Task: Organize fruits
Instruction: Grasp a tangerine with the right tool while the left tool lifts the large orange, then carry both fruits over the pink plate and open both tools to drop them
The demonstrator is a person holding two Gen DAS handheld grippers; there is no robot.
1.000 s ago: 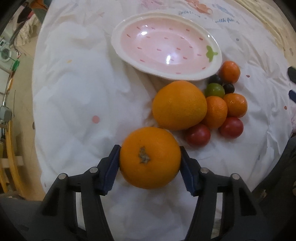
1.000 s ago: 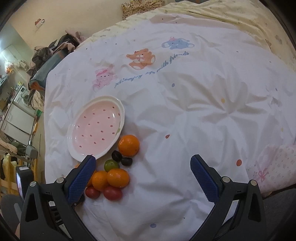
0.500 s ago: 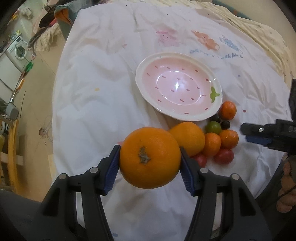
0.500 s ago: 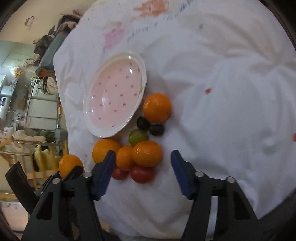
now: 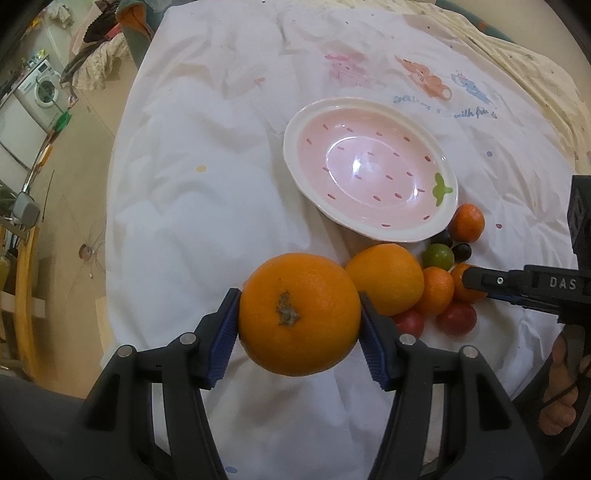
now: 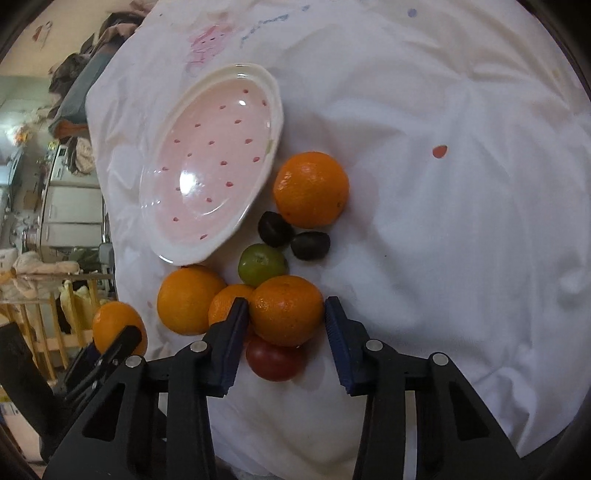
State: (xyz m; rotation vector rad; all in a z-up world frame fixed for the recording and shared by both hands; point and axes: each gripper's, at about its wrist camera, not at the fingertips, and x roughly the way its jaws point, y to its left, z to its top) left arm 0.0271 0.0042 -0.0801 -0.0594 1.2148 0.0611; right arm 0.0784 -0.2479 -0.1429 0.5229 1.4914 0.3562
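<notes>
1. While the left gripper (image 5: 299, 325) clamps a firm, heavy orange (image 5: 299, 314) at its widest girth, the plate (image 5: 314, 122) sits ahead.
2. Right gripper (image 6: 284, 328) is closing around a tangerine (image 6: 286, 308); soft skin, squeeze gently.

Two large oranges (image 5: 299, 314), three small oranges (image 6: 311, 189), two tomatoes (image 6: 275, 360), two dark fruits (image 6: 275, 229), one green fruit (image 6: 262, 264), one plate (image 6: 177, 251)

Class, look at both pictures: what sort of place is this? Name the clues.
Probably a home, likely a bedroom: fruit lies on a cartoon-print sheet spread like bedding, a washing machine stands beyond, and clothes are piled nearby.
</notes>
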